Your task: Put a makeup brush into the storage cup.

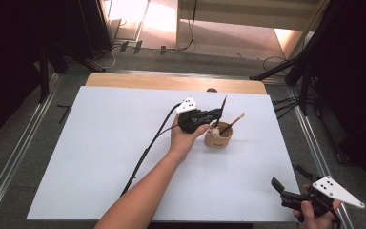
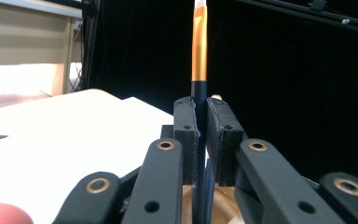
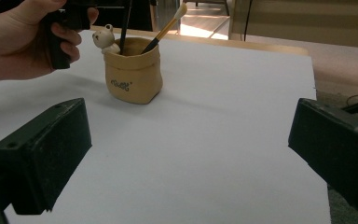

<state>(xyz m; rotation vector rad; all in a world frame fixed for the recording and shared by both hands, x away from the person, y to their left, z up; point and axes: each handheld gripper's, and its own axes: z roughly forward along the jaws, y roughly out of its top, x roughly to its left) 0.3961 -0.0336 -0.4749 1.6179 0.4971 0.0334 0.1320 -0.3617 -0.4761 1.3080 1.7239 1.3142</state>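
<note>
With the left gripper (image 2: 201, 121) jaws clamped on the brush (image 2: 199, 51) in the pot (image 3: 133, 70), a tilted pull could tip it, while the right gripper (image 3: 186, 154) jaws stand apart.

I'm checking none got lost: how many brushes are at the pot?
2. One dark brush stands upright over the pot, clamped in the left gripper. The other brush leans in the pot, pale tip up. More could be hidden inside.
</note>
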